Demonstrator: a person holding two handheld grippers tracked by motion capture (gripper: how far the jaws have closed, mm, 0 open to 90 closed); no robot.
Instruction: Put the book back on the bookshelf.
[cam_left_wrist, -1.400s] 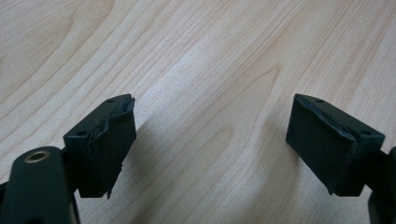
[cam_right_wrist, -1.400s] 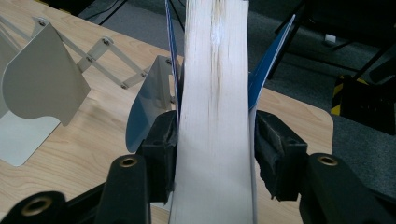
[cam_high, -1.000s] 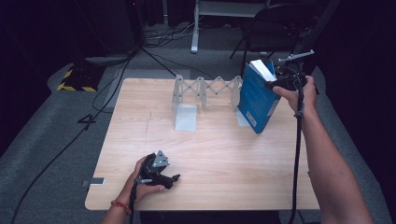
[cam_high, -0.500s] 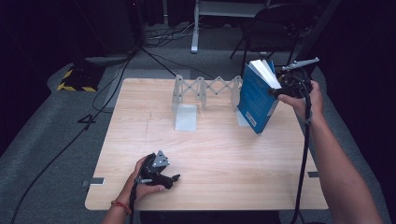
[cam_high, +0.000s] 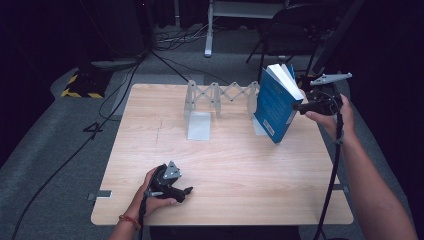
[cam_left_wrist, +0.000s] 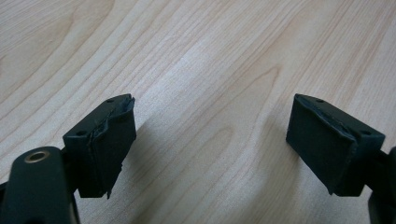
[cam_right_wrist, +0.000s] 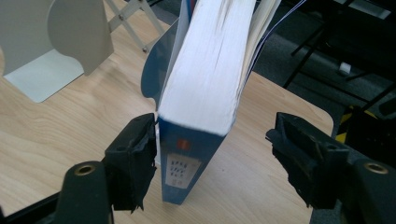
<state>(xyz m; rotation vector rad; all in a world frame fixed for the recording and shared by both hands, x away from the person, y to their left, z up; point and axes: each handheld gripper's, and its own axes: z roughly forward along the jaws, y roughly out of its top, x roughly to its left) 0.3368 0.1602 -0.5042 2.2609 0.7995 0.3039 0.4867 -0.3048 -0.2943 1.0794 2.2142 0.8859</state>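
1. A blue book (cam_high: 276, 106) is standing tilted near the far right corner of the wooden surface (cam_high: 230, 170), its lower edge resting on the wood and its top leaning toward the right tool (cam_high: 301, 106).
2. The book's white page block is facing up and to the right in the high view, and the covers are fanning slightly apart at the top.
3. The right tool, held in the person's right hand (cam_high: 334, 115), is sitting just beside the book's right side, pointing at it.
4. In the right gripper view the book (cam_right_wrist: 205, 107) is standing between the two black jaws; the jaws have just been opening, the left one is lying against or right next to the cover, and the right one is standing clear of it with a gap, so the pads are not squeezing the book.
5. A white expanding book rack (cam_high: 220, 97) with a flat bookend plate (cam_high: 199, 125) is standing along the far side of the surface, to the left of the book and just behind it.
6. The left tool (cam_high: 186, 190) is resting near the front edge of the surface, well apart from the book, held in the left hand (cam_high: 152, 195).
7. In the left gripper view its jaws are standing wide over bare wood (cam_left_wrist: 201, 70), with nothing between them.
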